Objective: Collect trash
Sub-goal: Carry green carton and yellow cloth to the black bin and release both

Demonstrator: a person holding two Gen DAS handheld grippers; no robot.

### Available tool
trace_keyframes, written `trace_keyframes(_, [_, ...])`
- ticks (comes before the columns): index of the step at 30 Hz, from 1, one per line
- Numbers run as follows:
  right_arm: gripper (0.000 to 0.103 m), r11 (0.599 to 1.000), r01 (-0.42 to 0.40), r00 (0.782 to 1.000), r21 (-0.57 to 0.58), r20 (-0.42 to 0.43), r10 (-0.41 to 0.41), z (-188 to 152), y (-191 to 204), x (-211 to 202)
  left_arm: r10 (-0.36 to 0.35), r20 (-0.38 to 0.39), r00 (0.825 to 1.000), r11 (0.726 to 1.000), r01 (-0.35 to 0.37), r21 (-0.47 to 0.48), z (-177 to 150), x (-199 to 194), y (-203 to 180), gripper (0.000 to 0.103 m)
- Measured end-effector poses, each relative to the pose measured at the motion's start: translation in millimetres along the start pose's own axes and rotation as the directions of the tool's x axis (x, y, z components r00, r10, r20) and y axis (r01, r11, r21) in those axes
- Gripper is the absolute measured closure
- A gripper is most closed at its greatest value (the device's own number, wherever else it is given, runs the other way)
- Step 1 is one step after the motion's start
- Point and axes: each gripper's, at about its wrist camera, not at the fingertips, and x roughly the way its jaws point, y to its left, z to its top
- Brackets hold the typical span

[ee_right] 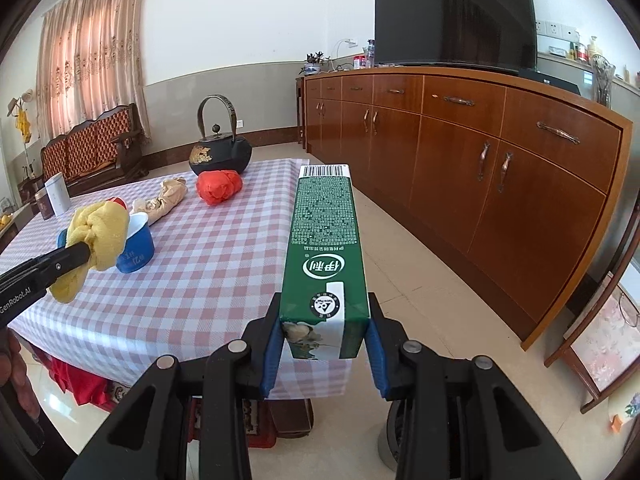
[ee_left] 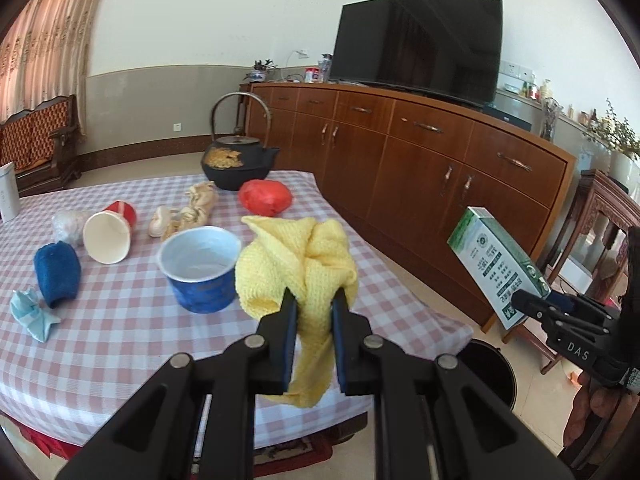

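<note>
Yellow cloth [ee_left: 298, 268]: pinched in the left claw [ee_left: 314, 300], lifted clear of the tabletop [ee_left: 120, 340], likely bound for disposal.
Green carton [ee_right: 324, 252]: clamped at its base by the right claw [ee_right: 324, 336], jutting forward past the tabletop's edge.
Bin [ee_left: 490, 368]: dark rim on the floor just beside the tabletop, probably the drop point.
Remaining litter: blue cup [ee_left: 202, 270], paper cup [ee_left: 108, 236], red bundle [ee_left: 265, 197] farther back.
</note>
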Motion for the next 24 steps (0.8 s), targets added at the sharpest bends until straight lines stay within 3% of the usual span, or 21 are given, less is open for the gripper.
trace_keyframes(11, [0.064, 0.99, 0.117, 0.993, 0.082, -0.006, -0.117, -39.7, -70.4, -38.2, -0.146, -0.055, 0.988, 0.981, 0.152, 0.119, -3.1, 23.7, -83.3, 0.086])
trace_keyframes(24, [0.064, 0.963, 0.215, 0.976, 0.16, -0.071, -0.206, -80.2, -147.2, -47.8, -0.273, -0.163, 0.948, 0.926, 0.305, 0.224, -31.5, 58.4, -175.1, 0.086])
